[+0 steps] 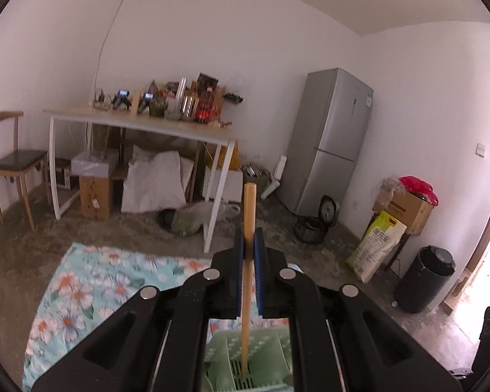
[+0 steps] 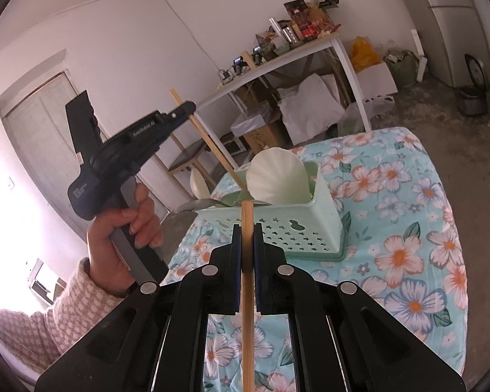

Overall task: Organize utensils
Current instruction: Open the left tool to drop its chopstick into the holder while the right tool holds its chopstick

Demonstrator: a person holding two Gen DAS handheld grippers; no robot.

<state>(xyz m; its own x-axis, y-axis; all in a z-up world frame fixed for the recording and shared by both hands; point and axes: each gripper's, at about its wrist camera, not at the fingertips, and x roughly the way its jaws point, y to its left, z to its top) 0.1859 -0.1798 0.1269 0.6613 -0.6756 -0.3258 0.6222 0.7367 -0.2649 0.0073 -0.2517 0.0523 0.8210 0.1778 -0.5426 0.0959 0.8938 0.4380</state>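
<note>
The left hand-held gripper (image 1: 249,241) is clamped on a wooden chopstick (image 1: 249,215), pinching it partway along the shaft so the blunt end stands above the pads and the thin end reaches down into the pale green utensil basket (image 1: 271,352), where its tip sits at the slotted floor. From the right wrist view that same chopstick leans over the basket's left compartment, with the person's hand (image 2: 124,238) wrapped round the grip. The right hand-held gripper (image 2: 247,228) is likewise closed on a second chopstick (image 2: 247,294), held short of the basket's near wall and pointing toward it.

The basket stands on the flowered cloth (image 2: 408,228) covering the bench, near its far left corner. A white ladle-like scoop (image 2: 277,176) fills the nearer compartment and a metal spoon (image 2: 199,204) lies across the left end.

To do this step well, I judge the left chopstick should be brought more upright before the pads let go, so that it drops into its slot rather than tipping out over the rim. Open gently and lift straight away, clear of the shaft. The right chopstick should wait until that space is free, then follow into the same compartment so the pair stays together.
</note>
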